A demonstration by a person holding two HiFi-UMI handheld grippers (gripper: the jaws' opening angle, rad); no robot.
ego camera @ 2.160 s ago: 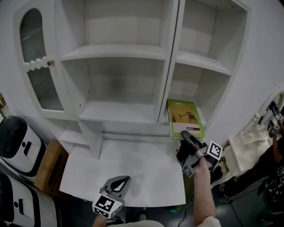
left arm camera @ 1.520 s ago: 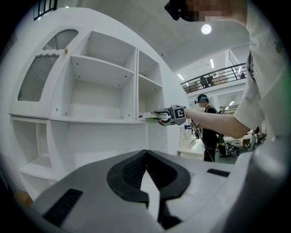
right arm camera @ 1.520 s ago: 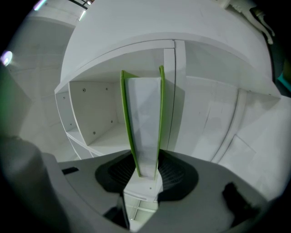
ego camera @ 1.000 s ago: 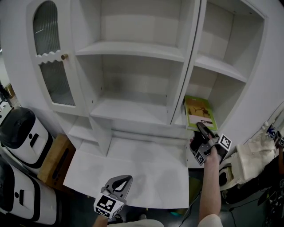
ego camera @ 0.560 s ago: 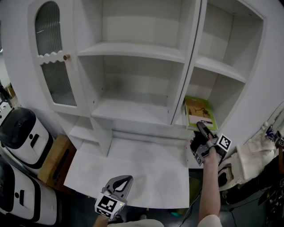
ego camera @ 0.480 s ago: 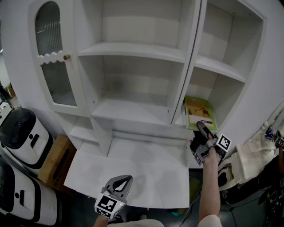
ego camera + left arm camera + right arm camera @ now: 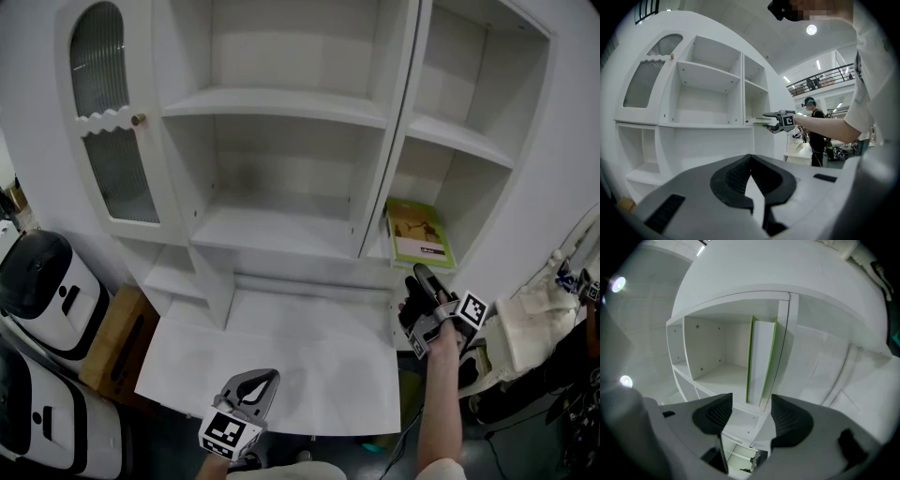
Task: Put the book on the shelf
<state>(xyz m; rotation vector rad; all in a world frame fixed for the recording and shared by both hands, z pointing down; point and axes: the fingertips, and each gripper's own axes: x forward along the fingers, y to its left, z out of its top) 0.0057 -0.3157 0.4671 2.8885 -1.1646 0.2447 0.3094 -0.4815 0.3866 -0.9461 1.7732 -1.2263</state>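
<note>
The green-covered book (image 7: pixel 418 232) lies flat on the bottom shelf of the white cabinet's right bay (image 7: pixel 441 141). My right gripper (image 7: pixel 419 278) hovers just in front of the book's near edge, apart from it. Its jaws are opening and nothing is between them. In the right gripper view the book's white page edge (image 7: pixel 760 362) shows beyond the gripper (image 7: pixel 751 404). My left gripper (image 7: pixel 265 379) hangs low over the front of the fold-out desk, shut and empty; the left gripper view shows its pads (image 7: pixel 740 171) meeting.
An open arched glass door (image 7: pixel 103 141) stands at the cabinet's left. The white desk board (image 7: pixel 281 356) juts toward me below the shelves. White-and-black machines (image 7: pixel 37 291) and a wooden box (image 7: pixel 112 342) sit at left. A cloth bag (image 7: pixel 534 314) hangs at right.
The right gripper has let go of the book and drawn back toward me, its jaws spreading. The book stays on the shelf. The left gripper has not moved.
</note>
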